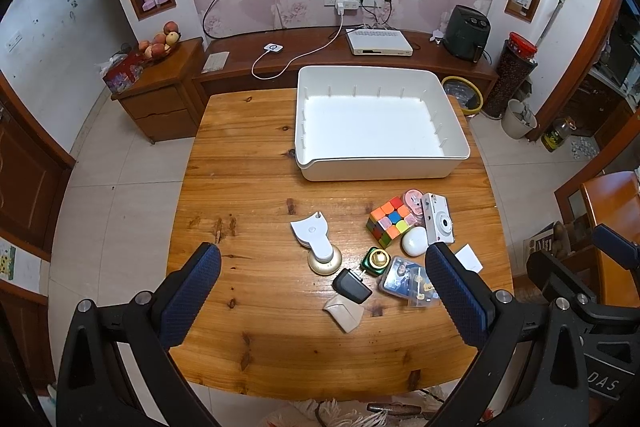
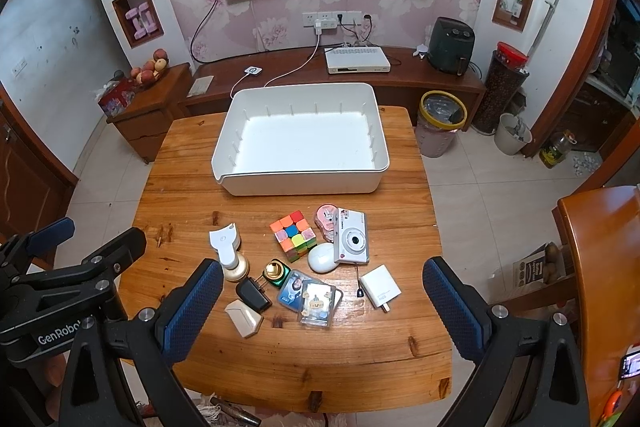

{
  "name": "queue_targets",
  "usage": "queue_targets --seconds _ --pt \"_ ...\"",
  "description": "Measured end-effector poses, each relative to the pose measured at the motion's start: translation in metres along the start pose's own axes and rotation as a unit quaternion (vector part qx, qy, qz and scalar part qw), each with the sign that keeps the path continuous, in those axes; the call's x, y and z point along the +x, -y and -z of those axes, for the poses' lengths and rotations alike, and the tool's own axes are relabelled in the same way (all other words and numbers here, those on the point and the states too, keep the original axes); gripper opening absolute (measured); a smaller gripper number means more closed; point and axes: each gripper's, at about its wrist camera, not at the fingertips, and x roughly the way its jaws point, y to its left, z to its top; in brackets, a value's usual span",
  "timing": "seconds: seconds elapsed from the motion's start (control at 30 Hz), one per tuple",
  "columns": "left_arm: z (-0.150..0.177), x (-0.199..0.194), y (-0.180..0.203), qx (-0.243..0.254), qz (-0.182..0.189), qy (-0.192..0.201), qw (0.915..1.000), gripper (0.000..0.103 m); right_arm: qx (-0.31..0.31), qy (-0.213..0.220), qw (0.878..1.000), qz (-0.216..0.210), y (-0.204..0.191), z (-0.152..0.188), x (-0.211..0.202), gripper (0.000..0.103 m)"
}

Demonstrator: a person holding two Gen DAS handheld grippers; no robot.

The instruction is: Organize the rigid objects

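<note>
White bin (image 2: 300, 183) empty, cube (image 2: 294, 235) beside it

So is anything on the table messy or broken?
Nothing looks broken or spilled. The small things are just jumbled together in a heap near the front of the table: the puzzle cube, the camera and the black plug lying on its side. The white bin holds nothing yet.

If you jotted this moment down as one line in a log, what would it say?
stage: not started | left gripper: open, empty | right gripper: open, empty | bin: empty | cube, camera, chargers: on table
</note>
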Motion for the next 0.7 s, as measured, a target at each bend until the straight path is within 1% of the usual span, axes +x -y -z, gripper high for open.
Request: queue_targets --seconds 0.67,0.7 --pt "-0.0001 -0.0001 0.0002 0.000 -0.001 -0.002 1.0000 0.102 -0.001 -0.002 1.000 0.000 -0.0008 -0.0013 0.0003 0.100" --pt "-0.0003 0.0001 0.0002 0.000 -0.001 -0.002 1.0000 0.102 -0.002 -0.003 1.000 -0.001 -0.0026 0.0025 0.0071 0.100"
